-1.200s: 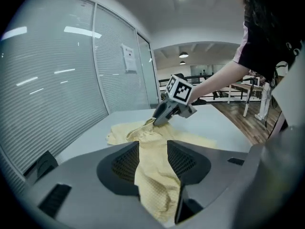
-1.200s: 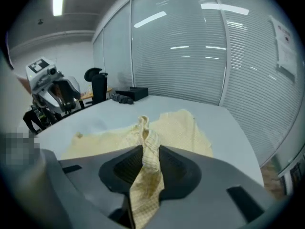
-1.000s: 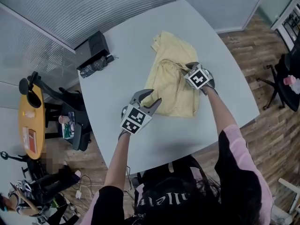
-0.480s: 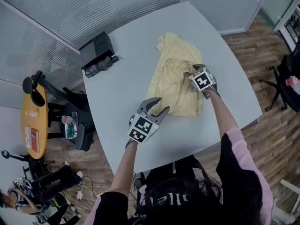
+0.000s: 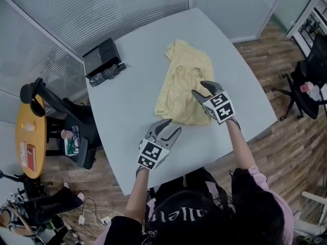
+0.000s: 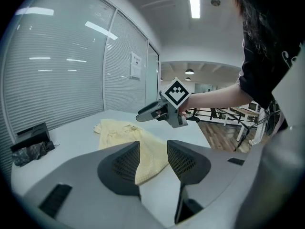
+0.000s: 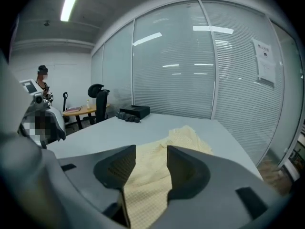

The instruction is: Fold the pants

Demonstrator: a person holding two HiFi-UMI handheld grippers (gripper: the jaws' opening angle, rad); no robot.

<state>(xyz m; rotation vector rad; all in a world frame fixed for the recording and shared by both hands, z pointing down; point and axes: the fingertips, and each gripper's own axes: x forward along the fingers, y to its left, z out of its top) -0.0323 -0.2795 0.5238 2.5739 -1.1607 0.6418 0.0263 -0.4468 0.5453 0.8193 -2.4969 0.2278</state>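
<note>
**Both tongs off the cloth, pants lying lengthwise ahead**

At the upper left of the head view we see a black box (image 5: 101, 54) and a folded umbrella (image 5: 106, 74) near the far edge of the grey counter (image 5: 127, 106), well apart from the work. Lower and nearer the centre, our left tongs (image 5: 170, 127) hang over bare counter with the jaws spread and nothing between them. Through their gap we see only the near corner of the cloth, which lies beyond them.

The yellow pants (image 5: 183, 83) lie flat in the middle of the counter. Their long axis runs from the lower centre towards the top of the frame, away from us, with the bunched end at the far side.

To the right, our right tongs (image 5: 202, 88) hover above the near right part of the pants. Their jaws are opening and nothing is pinched, since the fabric sits on the counter below and ahead.

We judge the right tongs to be the nearer pair, already over the cloth. The left must travel up and to the right to reach the near hem. A fold across the long axis would likely bring that near end towards the far one.
</note>
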